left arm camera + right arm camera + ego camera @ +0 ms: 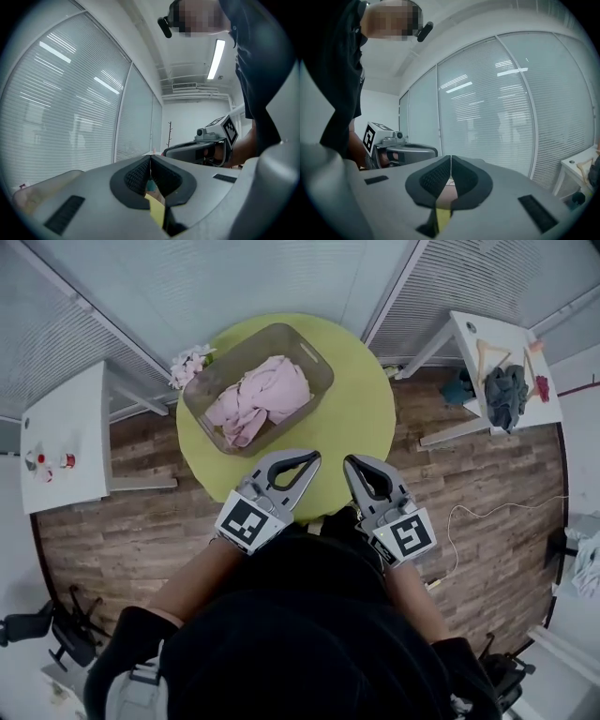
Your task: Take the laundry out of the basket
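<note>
Laundry (258, 401), pink and bunched, lies in the basket (307, 348) at upper centre on the green table (366, 418); it looks soft, light and floppy, best pinched at a raised fold. Left gripper (315, 458) and right gripper (349, 463), just below, have jaws together, empty.

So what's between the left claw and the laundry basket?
Only a strip of bare green tabletop separates the left claw from the basket; the head view shows it.
</note>
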